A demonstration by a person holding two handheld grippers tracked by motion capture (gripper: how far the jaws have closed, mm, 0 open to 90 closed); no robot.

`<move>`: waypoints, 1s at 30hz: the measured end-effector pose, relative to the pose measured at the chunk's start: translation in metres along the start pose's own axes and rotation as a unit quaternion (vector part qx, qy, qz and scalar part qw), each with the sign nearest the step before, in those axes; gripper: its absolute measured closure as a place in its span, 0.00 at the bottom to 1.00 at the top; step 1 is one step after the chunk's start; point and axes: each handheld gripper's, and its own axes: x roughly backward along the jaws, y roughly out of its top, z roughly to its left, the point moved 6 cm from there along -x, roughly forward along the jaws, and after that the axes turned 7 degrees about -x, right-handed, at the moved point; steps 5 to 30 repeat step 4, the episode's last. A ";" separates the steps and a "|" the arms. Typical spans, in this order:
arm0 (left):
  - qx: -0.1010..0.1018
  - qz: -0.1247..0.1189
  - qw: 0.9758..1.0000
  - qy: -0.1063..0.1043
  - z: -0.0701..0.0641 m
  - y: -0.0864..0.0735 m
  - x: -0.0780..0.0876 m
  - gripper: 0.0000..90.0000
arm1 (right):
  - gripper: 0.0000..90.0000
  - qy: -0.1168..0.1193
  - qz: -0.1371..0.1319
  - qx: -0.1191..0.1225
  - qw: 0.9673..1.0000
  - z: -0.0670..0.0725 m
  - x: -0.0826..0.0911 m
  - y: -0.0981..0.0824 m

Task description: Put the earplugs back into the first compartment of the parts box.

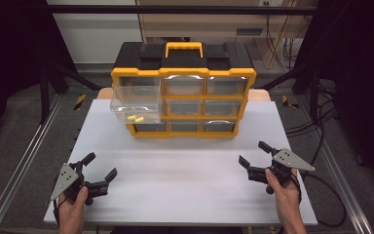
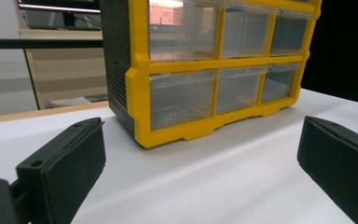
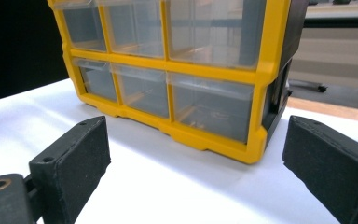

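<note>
So right now I've got both hands parked low on the white worktop (image 1: 185, 180), left gripper (image 1: 100, 170) and right gripper (image 1: 253, 153) each with jaws spread wide and nothing between them. The yellow-and-black drawer organizer (image 1: 182, 92) sits at the far middle of the worktop, well apart from both grippers and roughly centred between them, which I'd guess is why I'm holding them splayed toward it like this: either one can go in. The top-left drawer (image 1: 136, 100) is pulled out and overhangs the front, with a couple of small yellow pieces (image 1: 135, 118) lying in it, so that looks like the thing to deal with. It's nearer my left gripper, up and ahead of it. From the left gripper view I'm looking at the organizer's front-left corner (image 2: 137, 107) past the open jaws.
</note>
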 end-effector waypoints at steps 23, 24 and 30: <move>-0.004 0.006 1.000 -0.007 -0.004 -0.001 -0.001 0.01 | 0.09 -0.004 0.015 -0.012 1.000 -0.004 -0.004 -0.014; -0.004 0.006 1.000 -0.007 -0.004 -0.001 -0.001 0.01 | 0.09 -0.004 0.015 -0.012 1.000 -0.004 -0.004 -0.014; -0.004 0.006 1.000 -0.007 -0.004 -0.001 -0.001 0.01 | 0.09 -0.004 0.015 -0.012 1.000 -0.004 -0.004 -0.014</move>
